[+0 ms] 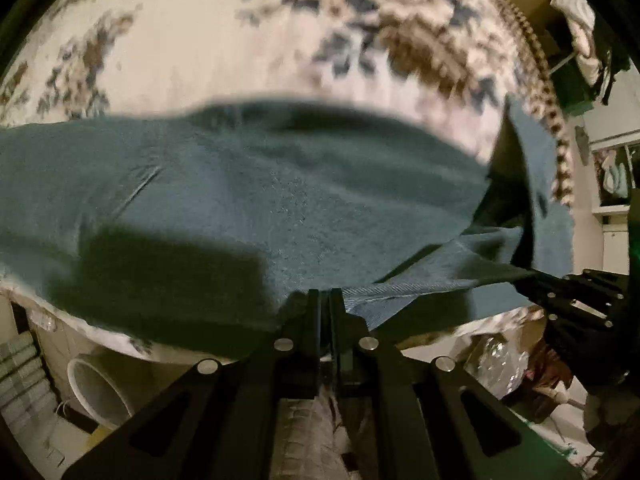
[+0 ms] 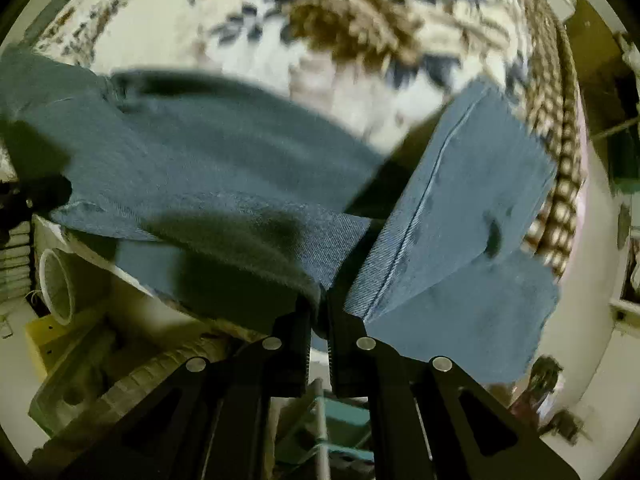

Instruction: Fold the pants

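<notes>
Left wrist view: my left gripper point(image 1: 325, 300) has its two fingers pressed together on a fold of the blue denim pants point(image 1: 248, 192), pinching the edge nearest me. The pants spread wide from there over the floral bedspread point(image 1: 248, 40), lying across its near half, with a dark shadow on the cloth left of my fingers. To the right of the pants, my right gripper point(image 1: 532, 276) comes in from the side, its black linkage tilted, its tips buried in the same denim edge.

Right wrist view: the left gripper shows only as a dark shape at the far left edge of the pants point(image 2: 208, 160). My right gripper point(image 2: 320, 300) is clenched on the denim too, cloth bunched between its fingers. Right of it a leg panel with a stitched seam stands lifted and tilted above the bedspread point(image 2: 280, 52).

The bedspread is cream with brown and dark blue flowers and a braided border right of the pants. Below the pants, off the bed edge, a white round bucket point(image 1: 96, 392) sits among blurred clutter.
</notes>
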Demonstrator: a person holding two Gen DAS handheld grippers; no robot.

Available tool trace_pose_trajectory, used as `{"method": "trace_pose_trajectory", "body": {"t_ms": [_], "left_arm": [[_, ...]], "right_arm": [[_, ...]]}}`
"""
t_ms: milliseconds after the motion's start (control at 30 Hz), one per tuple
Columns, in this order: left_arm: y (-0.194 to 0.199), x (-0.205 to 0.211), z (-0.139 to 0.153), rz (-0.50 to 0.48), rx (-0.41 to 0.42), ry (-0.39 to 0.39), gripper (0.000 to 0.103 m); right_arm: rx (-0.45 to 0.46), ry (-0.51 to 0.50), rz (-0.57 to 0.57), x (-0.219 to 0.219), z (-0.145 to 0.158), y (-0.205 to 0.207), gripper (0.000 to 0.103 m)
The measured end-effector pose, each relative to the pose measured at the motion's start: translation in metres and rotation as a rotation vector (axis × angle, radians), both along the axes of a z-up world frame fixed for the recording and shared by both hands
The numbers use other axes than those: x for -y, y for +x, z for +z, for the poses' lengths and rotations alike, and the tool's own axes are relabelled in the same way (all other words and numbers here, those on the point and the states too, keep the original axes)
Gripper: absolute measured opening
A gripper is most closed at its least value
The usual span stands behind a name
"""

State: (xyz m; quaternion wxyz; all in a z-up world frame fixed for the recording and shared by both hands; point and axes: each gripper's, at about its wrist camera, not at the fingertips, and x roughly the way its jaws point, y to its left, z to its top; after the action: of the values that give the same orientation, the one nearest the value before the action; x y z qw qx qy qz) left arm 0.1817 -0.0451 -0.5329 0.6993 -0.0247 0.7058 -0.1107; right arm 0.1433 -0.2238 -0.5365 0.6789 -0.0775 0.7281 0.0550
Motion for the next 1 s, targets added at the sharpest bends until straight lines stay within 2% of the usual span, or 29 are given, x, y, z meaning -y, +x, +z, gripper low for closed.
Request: {"method": "trace_pose_trajectory", "body": {"t_ms": [67,133,200,267,333,367,400,433,467,533,700,800,1000], "left_arm": [[-0.008,0.000,-0.013,0.010,-0.003,0.052,0.006],[-0.015,0.000,-0.020,0.041,-0.026,0.158,0.006],[-0.018,-0.002,-0.018,0.066,-0.032,0.161,0.008],[-0.018,-0.005,-0.011,0.092,-0.018,0.156,0.017],[-0.014,-0.004,0.001,0.106,0.020,0.155,0.035],[-0.010,-0.003,0.006,0.113,0.037,0.156,0.040],[-0.005,0.000,0.011,0.112,0.058,0.153,0.057],[0.002,0.006,0.017,0.099,0.088,0.160,0.067],[0.006,0.011,0.019,0.092,0.103,0.167,0.069],[0.021,0.026,0.027,0.081,0.139,0.174,0.083],[0.049,0.056,0.030,0.066,0.187,0.182,0.087],[0.059,0.069,0.023,0.051,0.202,0.199,0.087],[0.075,0.097,-0.009,0.021,0.195,0.270,0.087]], "right_arm": [[-0.023,-0.016,0.001,-0.004,-0.016,-0.010,0.008],[-0.036,-0.028,-0.002,-0.007,-0.031,-0.018,0.013],[-0.071,-0.031,-0.008,-0.008,-0.041,-0.021,0.018],[-0.075,0.000,-0.046,-0.003,-0.039,-0.023,0.034],[-0.064,0.070,-0.101,0.003,-0.027,-0.025,0.070],[-0.053,0.097,-0.124,0.006,-0.021,-0.025,0.077],[-0.041,0.119,-0.153,0.010,-0.013,-0.024,0.081],[-0.028,0.129,-0.173,0.014,-0.005,-0.023,0.081],[-0.012,0.135,-0.186,0.017,0.003,-0.021,0.082],[0.035,0.136,-0.224,0.025,0.023,-0.014,0.090],[0.137,0.121,-0.338,0.069,0.055,0.019,0.090],[0.159,0.070,-0.414,0.102,0.042,0.043,0.090],[0.153,0.041,-0.545,0.145,-0.018,0.105,0.090]]}}
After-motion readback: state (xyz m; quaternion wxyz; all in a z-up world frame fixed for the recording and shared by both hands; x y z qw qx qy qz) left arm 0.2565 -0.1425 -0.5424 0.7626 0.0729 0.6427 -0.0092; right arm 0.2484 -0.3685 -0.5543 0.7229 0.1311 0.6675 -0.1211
